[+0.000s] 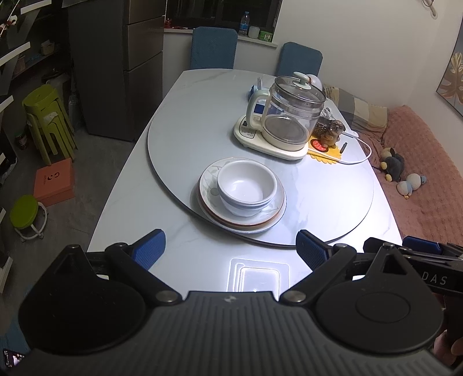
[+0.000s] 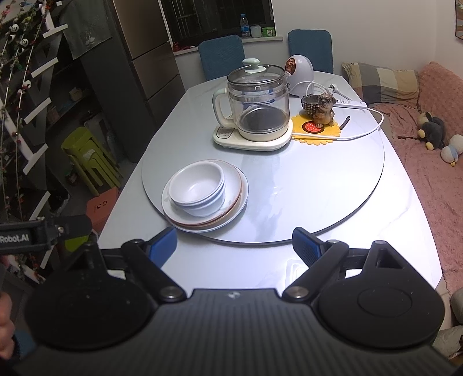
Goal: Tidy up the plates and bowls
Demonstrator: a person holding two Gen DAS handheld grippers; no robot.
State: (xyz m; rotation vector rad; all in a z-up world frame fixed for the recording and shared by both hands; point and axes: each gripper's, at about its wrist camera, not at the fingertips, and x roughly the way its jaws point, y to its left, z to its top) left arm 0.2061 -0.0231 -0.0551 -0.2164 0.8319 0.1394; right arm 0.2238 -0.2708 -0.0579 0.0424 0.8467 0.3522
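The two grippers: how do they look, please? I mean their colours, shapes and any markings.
Both look alike. The left gripper and the right gripper each have a black ribbed body, two round black discs, black link arms with silver pivot pins, and blue ribbed fingertips. White lettering runs along their sides: "Robot.AI" on the left one, "DAS" visible on the right one. No cables or sleeves are visible.

White plastered walls (image 1: 361,34) enclose the room. Upper centre: dark night window (image 2: 220,17). Two blue upholstered chairs (image 1: 213,47) stand behind the grey marble-patterned table (image 1: 185,98). Left: tall grey refrigerator (image 1: 115,72), stacked lime-green plastic stools (image 1: 47,121), grey floor (image 1: 92,170).
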